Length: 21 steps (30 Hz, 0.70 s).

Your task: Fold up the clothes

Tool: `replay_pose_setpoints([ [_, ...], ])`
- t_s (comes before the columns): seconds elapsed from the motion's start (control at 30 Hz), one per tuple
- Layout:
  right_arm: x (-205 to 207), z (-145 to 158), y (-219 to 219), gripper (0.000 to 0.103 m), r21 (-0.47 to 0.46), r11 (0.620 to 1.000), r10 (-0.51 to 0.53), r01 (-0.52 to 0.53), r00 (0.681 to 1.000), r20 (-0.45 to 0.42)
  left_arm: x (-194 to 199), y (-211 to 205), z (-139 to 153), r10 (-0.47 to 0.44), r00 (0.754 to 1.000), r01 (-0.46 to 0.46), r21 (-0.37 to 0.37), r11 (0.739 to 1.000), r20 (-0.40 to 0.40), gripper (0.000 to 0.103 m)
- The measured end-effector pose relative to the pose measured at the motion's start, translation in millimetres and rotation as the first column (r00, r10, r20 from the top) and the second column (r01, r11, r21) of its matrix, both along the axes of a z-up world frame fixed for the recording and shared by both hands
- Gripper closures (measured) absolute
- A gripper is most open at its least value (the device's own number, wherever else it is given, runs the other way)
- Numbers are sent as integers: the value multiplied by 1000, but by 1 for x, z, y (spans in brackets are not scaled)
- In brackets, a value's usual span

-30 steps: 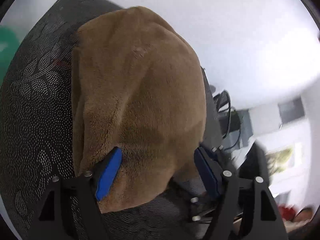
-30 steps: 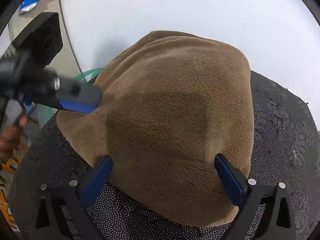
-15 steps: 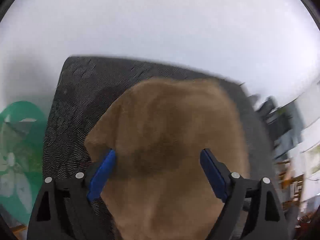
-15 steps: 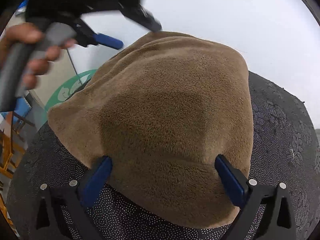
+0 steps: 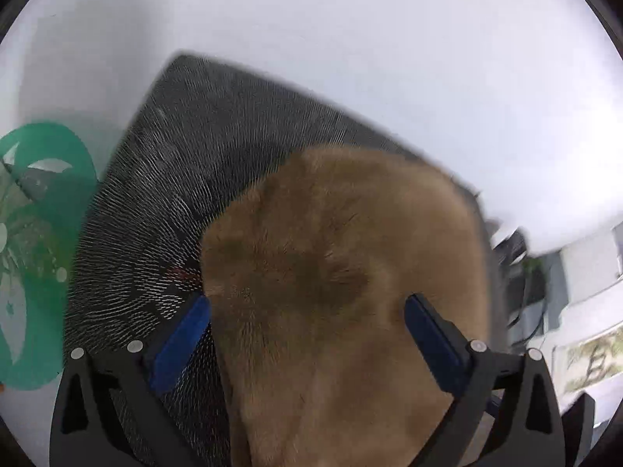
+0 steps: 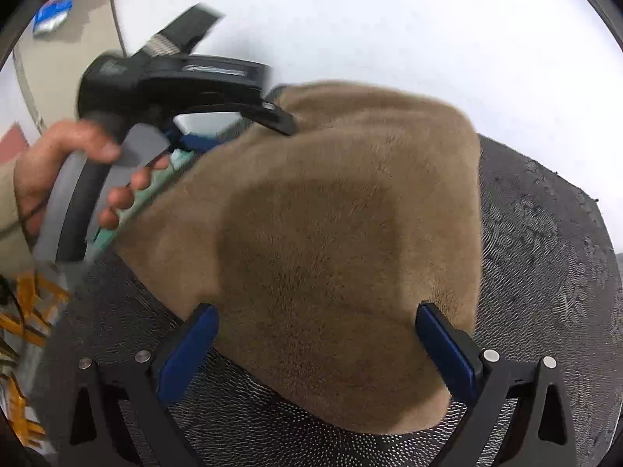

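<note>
My right claw [image 6: 317, 344] is spread wide over the brown fleece [image 6: 331, 241], pads not pinching it. My left claw [image 5: 307, 336] is wide too, above the same fleece [image 5: 342, 272]. The fleece lies bunched on a dark patterned cloth [image 6: 545, 241] on the white table [image 6: 389, 19]. Farther off, my hand [image 6: 70, 179] grips the left claw's handle.

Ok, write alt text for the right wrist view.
A folded, fuzzy brown garment lies on a dark dotted fabric over a white table, framed by the open blue-padded right gripper. At upper left, a hand holds the left gripper at the garment's far edge.
</note>
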State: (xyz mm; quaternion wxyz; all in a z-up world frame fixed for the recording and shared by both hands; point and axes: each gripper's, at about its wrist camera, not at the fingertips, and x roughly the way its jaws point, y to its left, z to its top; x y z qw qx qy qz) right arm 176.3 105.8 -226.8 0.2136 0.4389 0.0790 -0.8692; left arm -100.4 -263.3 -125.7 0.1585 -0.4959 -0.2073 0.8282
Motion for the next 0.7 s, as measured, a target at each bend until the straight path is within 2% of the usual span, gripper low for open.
replay_pose_setpoints([
  [0.1,-3,22,17,0,-29,997,-75,73,995,-71,22,-2,14,10,999,-10,20,1000,-33,2],
  [0.17,-33,16,12,0,-23,996,-87,85,994,-65,36,8,8,-21,999,21,-13,1000,-30,1],
  [0.23,-64,1,1,0,0,997,-83,84,996,-44,39,22,-6,-50,999,50,-65,997,-1,1],
  [0.3,-70,-10,-10,0,8,999,-48,48,999,6,41,23,-35,-50,997,58,-114,992,66,1],
  [0.37,-78,-26,-7,0,-27,999,-23,25,999,48,46,12,-58,-22,999,24,-44,999,45,0],
  [0.4,-80,-28,-3,0,-48,999,-21,24,998,57,48,10,-59,-23,1000,23,-53,998,7,0],
  [0.43,-83,-31,1,0,-68,997,-19,23,998,66,48,10,-59,-34,999,35,-60,998,5,0],
  [0.47,-85,-33,6,0,-89,996,-16,23,997,75,44,8,-59,-38,998,40,-48,998,41,0],
  [0.57,-95,-23,3,0,-52,999,-3,9,994,110,30,-4,-49,-13,994,14,-8,1000,106,0],
  [0.7,-113,14,12,0,-80,997,-14,17,999,32,14,-18,-3,6,1000,-5,42,999,-18,0],
])
